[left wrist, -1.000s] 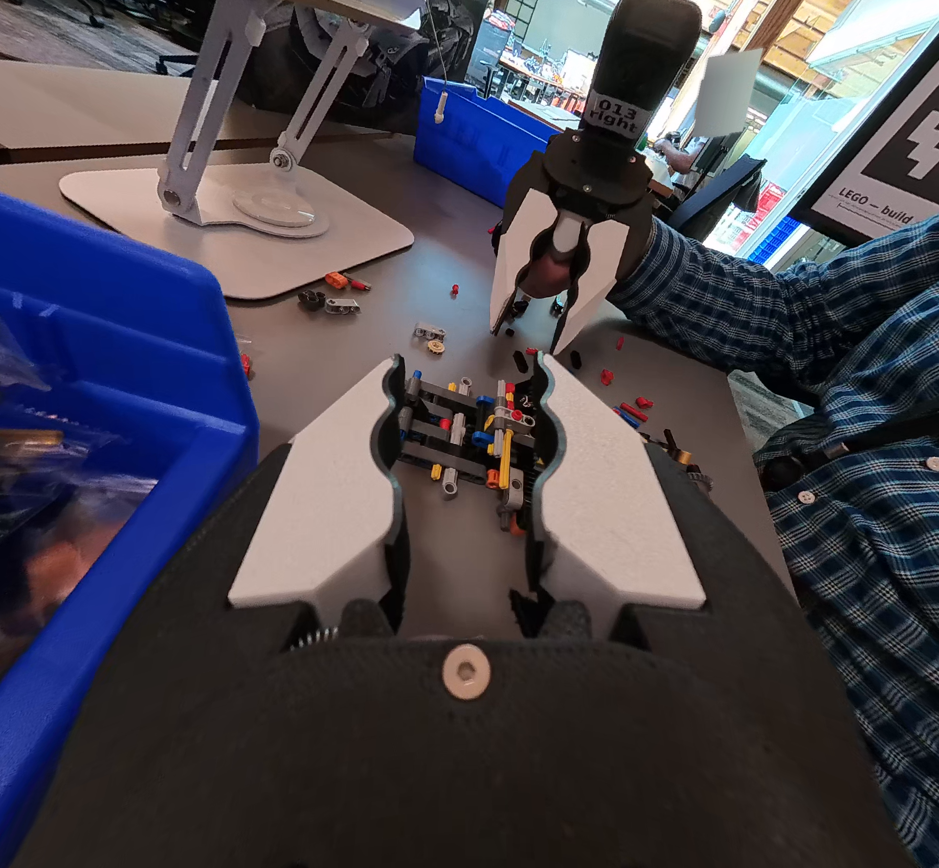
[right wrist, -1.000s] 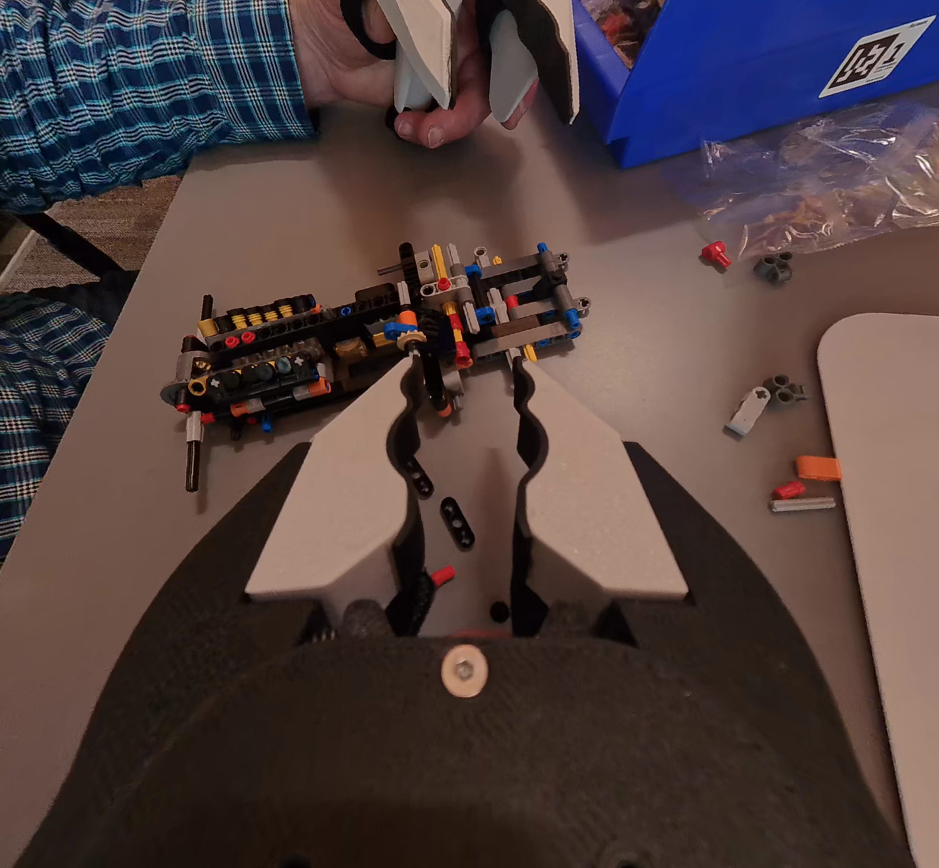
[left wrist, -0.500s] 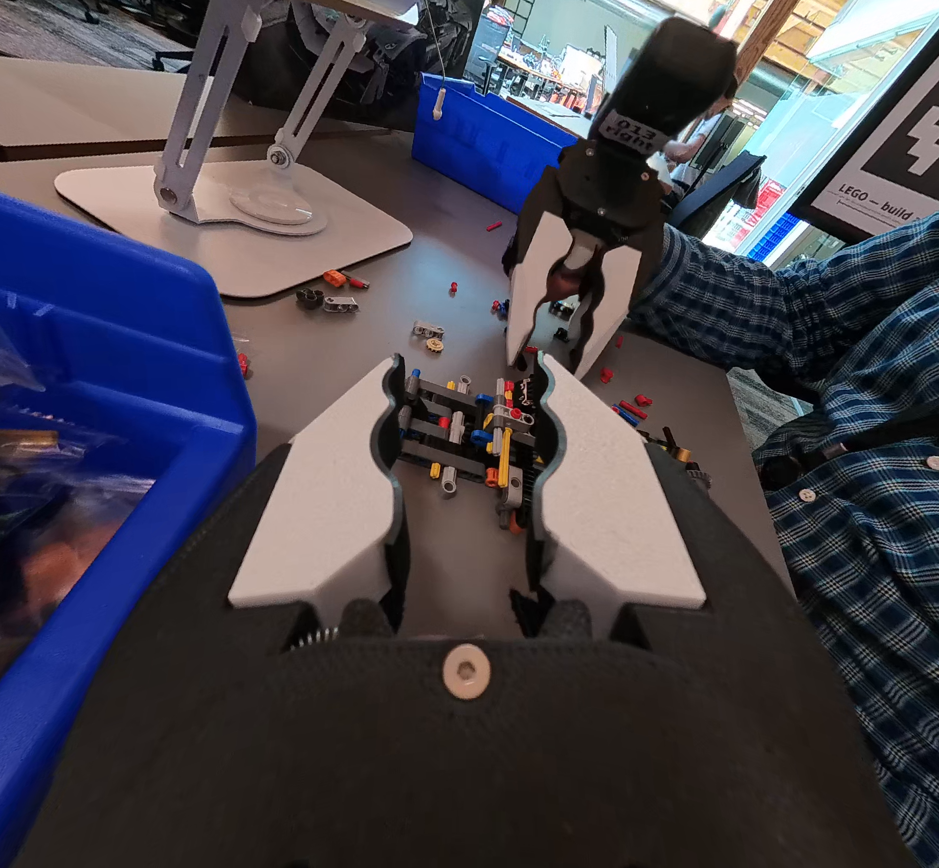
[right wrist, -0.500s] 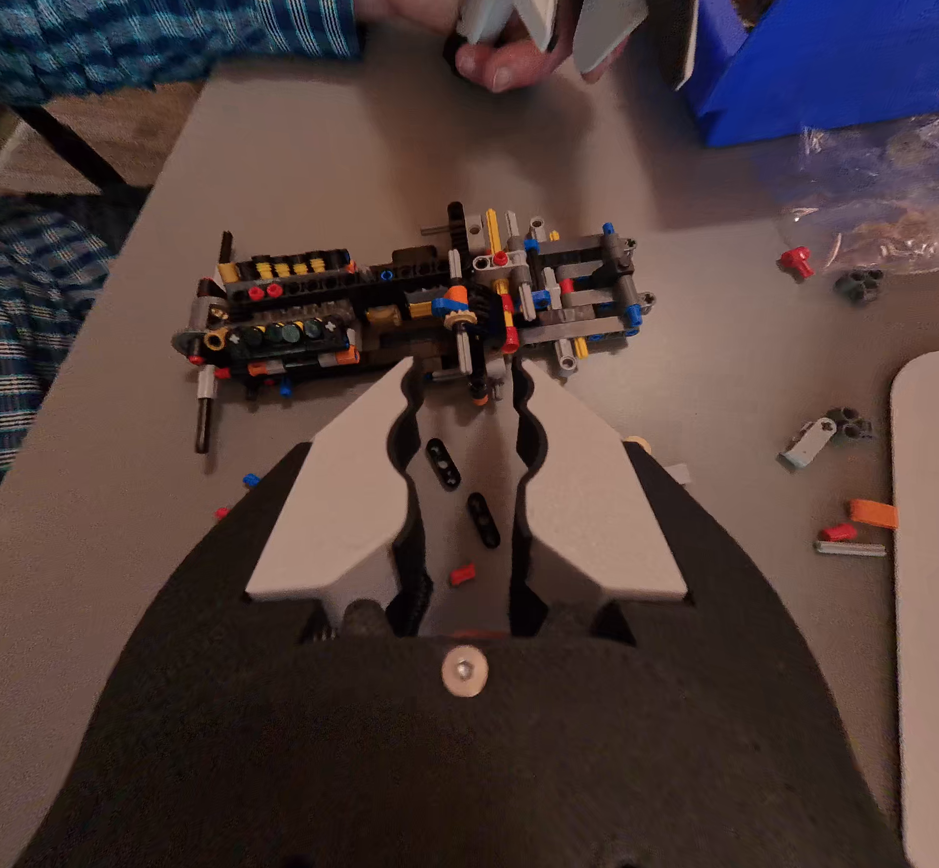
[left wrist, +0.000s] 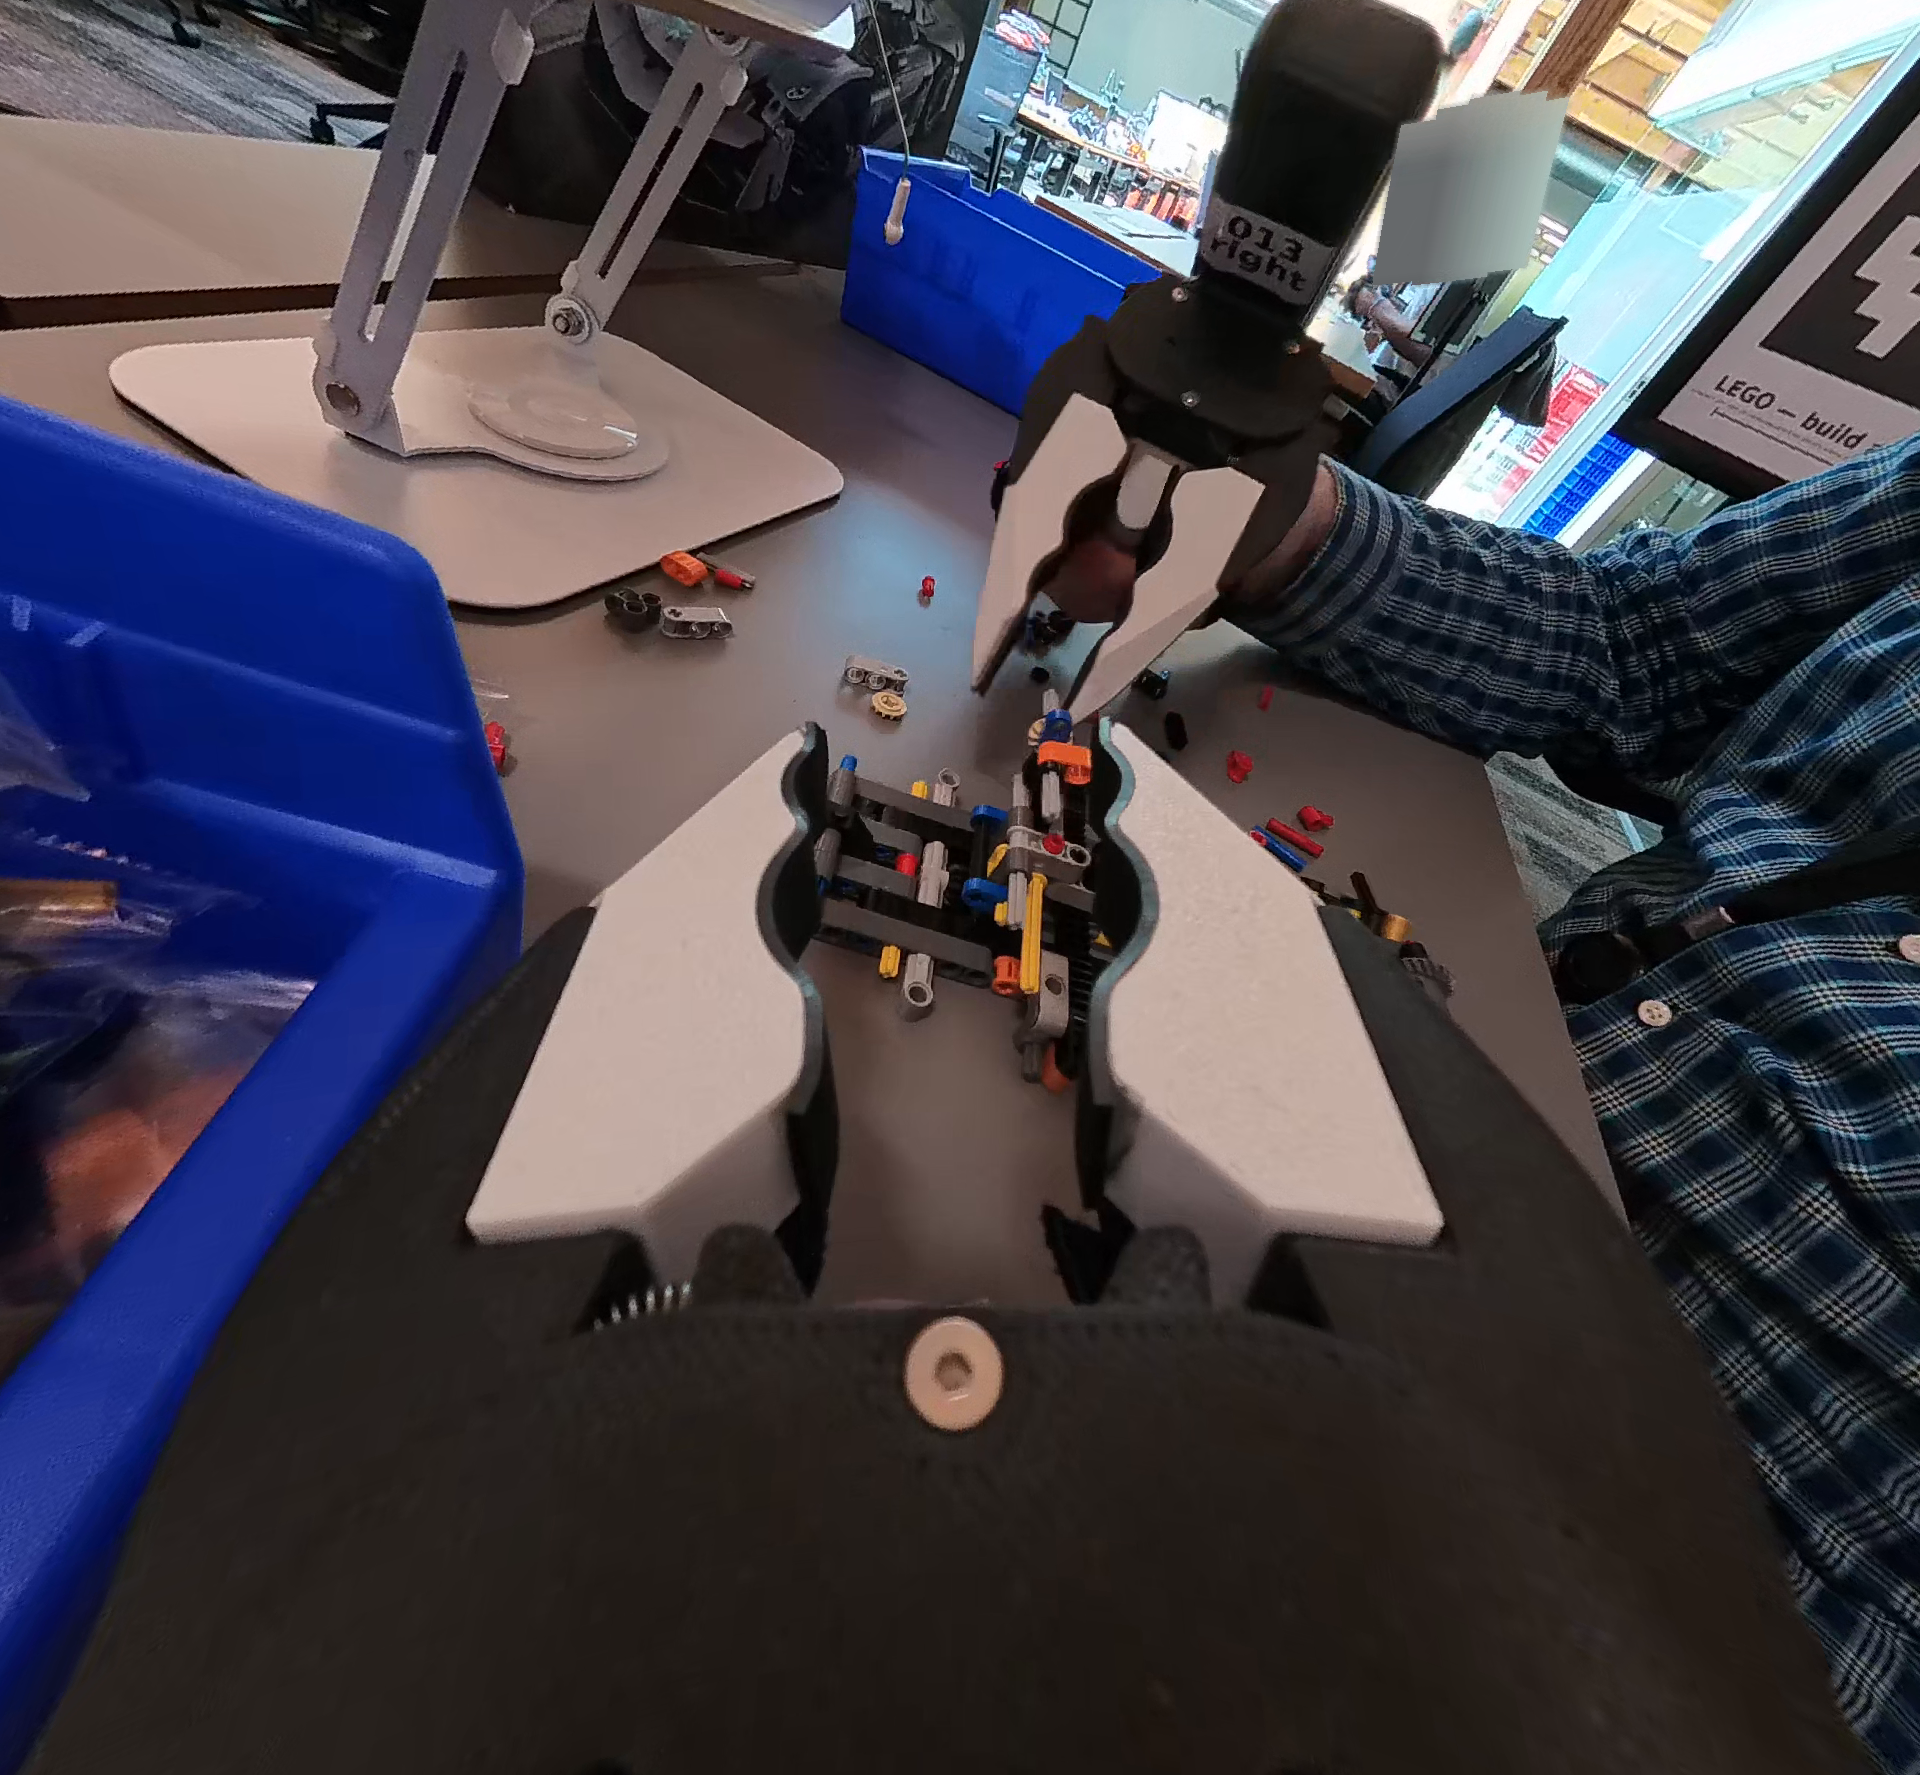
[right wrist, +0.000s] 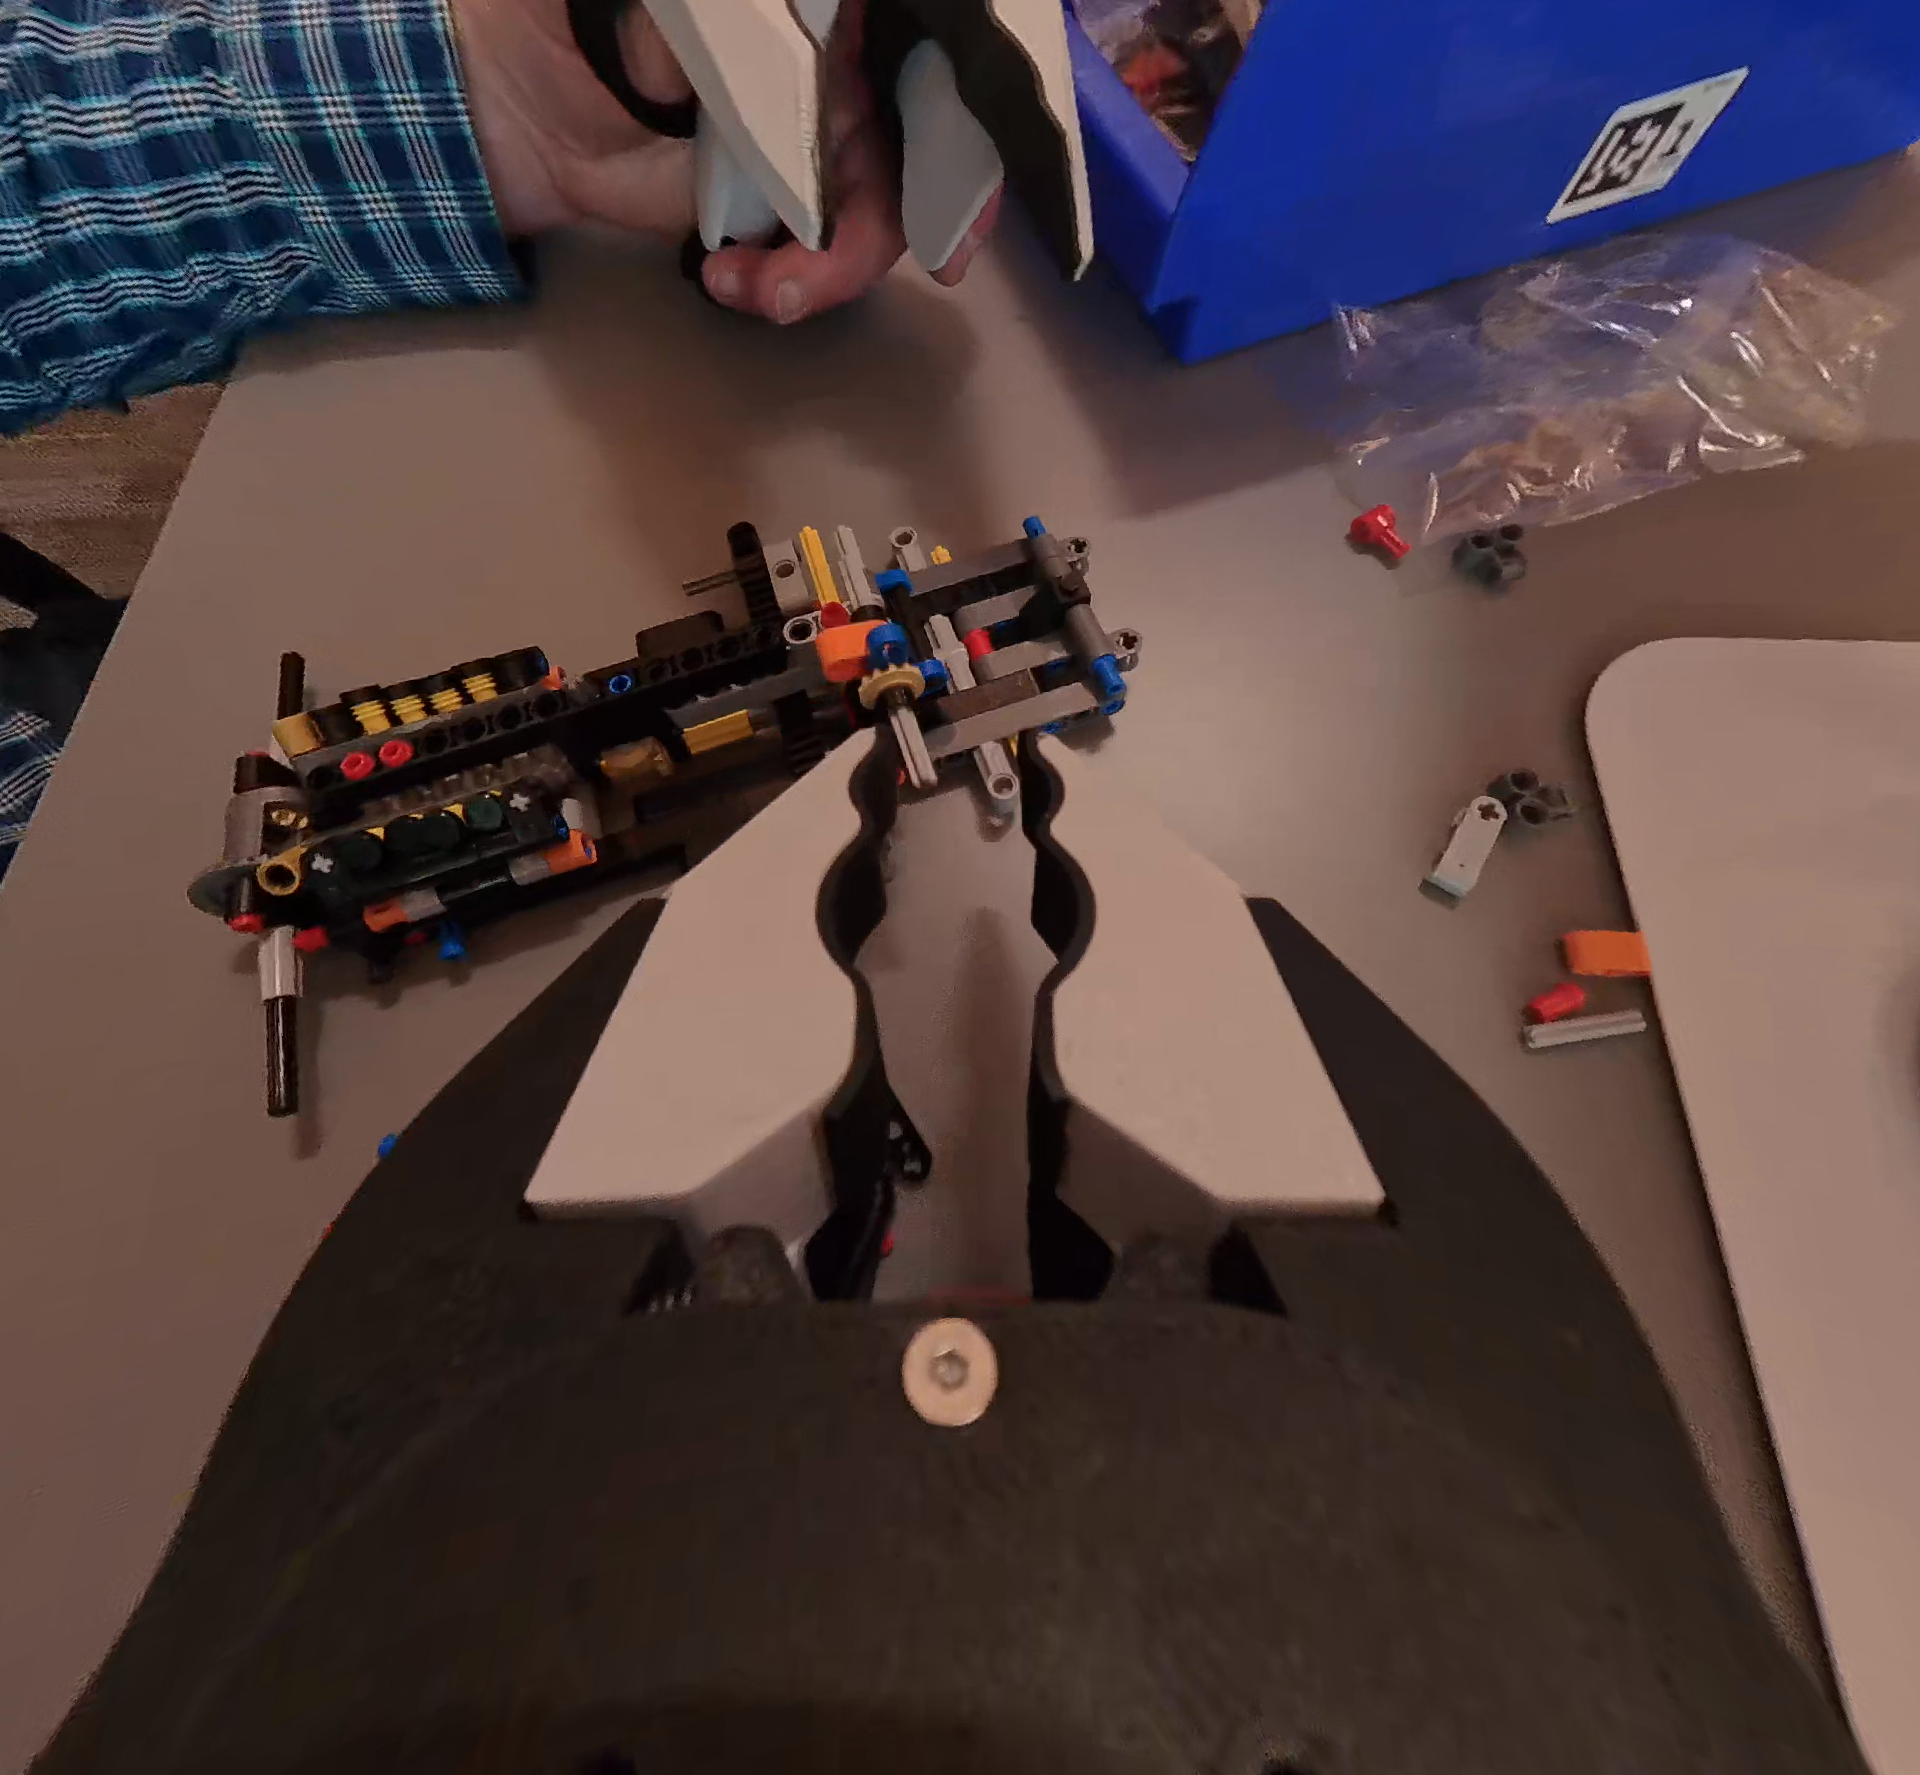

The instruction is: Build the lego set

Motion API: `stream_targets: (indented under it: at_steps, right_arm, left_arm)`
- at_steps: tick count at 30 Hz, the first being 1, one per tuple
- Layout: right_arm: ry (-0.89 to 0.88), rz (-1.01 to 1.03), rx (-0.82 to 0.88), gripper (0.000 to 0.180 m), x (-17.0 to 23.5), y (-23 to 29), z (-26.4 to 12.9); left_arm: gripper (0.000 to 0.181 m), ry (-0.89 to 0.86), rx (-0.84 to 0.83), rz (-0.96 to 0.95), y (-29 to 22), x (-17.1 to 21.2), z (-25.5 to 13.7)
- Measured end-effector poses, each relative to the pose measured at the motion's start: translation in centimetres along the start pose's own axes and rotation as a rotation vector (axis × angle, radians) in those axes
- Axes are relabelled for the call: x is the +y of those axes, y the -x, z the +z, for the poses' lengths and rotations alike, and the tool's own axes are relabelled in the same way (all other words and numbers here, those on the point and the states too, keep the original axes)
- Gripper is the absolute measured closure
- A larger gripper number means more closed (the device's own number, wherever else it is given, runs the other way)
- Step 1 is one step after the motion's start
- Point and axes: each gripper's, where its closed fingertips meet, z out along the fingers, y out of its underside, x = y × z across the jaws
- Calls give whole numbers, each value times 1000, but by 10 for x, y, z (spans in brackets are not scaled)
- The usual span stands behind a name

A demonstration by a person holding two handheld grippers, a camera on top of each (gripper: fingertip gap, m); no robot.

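Observation:
The long lego build, black and grey beams with yellow, red, blue and orange parts, lies on the grey table. My right gripper is open, its tips at the build's near edge beside a grey axle carrying a tan gear and an orange piece. In the left wrist view the right gripper points down at the build's end. My left gripper is open and empty, with the build seen between its fingers. In the right wrist view the left gripper hovers behind the build.
A blue bin and a plastic parts bag lie at the back right. A white stand base fills the right side. Loose pieces lie between it and the build. A second blue bin stands farther back.
My right gripper has moved forward and down to the build, past the small black pieces that lay between its fingers. The left gripper has held its place, still open.

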Motion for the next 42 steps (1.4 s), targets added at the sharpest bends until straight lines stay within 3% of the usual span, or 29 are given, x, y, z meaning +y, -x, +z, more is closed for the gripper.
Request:
stream_targets:
  at_steps: [13,21,32,42]
  right_arm:
    - [5,-9,-24,150,-2,2,-9]
    - [-27,-20,31,148,-8,-11,-40]
    - [1,-47,171,148,49,-19,-81]
    - [-25,-85,310,149,62,-38,-113]
  left_arm:
    - [132,-1,2,-2,0,0,0]
    - [132,-16,8,-18,1,-2,-2]
    - [131,-68,-13,-81,11,-8,-7]
    - [130,-111,-50,-107,18,-13,-12]
